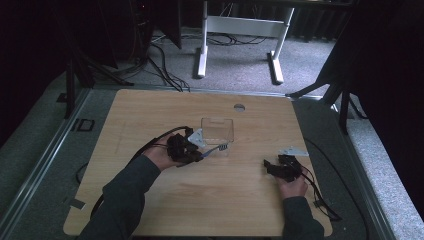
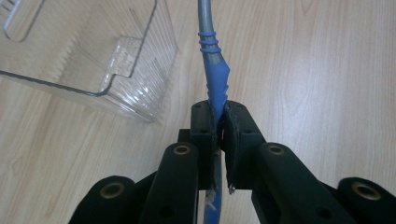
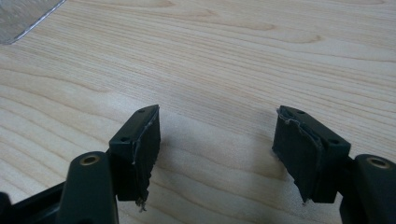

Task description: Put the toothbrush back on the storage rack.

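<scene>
1. I had the left gripper (image 2: 218, 122) clamped on the blue handle of a fork (image 2: 214, 79); its fingers (image 2: 204, 126) were pressed tight against the handle from both sides.
2. From the high view, the fork (image 1: 216, 148) stuck out to the right of that gripper (image 1: 200, 156), with its tines just in front of the clear plastic container (image 1: 218, 128).
3. In the left gripper view the container (image 2: 88, 51) sat just left of the fork's metal shaft, apart from it.
4. My right gripper (image 3: 217, 154) rested low over bare counter (image 3: 224, 60), fingers (image 3: 144, 140) spread wide, gripping nothing.
5. It (image 1: 267, 166) lay well apart from the fork, toward the counter's (image 1: 150, 110) right edge.
6. Beyond the counter stood a white desk frame (image 1: 240, 35) and loose floor cables (image 1: 165, 70).
</scene>
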Action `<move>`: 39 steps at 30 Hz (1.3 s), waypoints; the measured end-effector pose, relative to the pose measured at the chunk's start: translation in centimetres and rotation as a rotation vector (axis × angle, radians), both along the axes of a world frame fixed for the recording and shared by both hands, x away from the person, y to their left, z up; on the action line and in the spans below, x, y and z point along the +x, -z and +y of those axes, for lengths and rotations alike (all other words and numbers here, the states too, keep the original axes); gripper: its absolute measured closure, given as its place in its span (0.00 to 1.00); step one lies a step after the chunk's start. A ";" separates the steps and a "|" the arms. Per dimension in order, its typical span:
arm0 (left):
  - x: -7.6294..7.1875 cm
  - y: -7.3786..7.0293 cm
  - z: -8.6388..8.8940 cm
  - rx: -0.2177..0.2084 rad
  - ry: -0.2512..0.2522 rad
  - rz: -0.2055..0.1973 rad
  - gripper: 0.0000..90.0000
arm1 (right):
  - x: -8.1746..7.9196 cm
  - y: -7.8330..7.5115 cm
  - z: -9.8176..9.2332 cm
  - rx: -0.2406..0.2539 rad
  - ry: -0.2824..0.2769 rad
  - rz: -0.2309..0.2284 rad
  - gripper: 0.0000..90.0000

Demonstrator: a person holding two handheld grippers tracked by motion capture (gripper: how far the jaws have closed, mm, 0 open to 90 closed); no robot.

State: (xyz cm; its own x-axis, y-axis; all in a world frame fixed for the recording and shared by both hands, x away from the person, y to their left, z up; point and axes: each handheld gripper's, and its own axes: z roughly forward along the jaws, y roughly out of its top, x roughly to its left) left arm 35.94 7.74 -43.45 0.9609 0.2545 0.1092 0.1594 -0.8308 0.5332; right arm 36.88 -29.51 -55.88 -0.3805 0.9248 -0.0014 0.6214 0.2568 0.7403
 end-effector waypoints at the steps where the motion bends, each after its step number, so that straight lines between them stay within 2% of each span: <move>1: 0.0 -0.1 0.0 -0.006 -0.006 -0.004 0.93 | 0.0 0.0 0.0 -0.001 -0.001 0.000 0.35; 14: 0.1 -0.9 0.5 -0.052 -0.049 -0.033 0.93 | 0.0 0.0 0.0 -0.002 -0.002 0.001 0.35; 15: 0.2 -1.0 0.6 -0.070 -0.062 -0.037 0.93 | 0.0 0.0 0.0 -0.001 -0.001 0.000 0.35; 20: 0.3 -1.3 0.8 -0.089 -0.078 -0.050 0.93 | 0.0 0.0 0.0 -0.002 -0.002 0.001 0.35; 39: 0.5 -2.0 1.4 -0.159 -0.123 -0.080 0.93 | 0.0 0.0 0.0 -0.001 -0.002 -0.001 0.35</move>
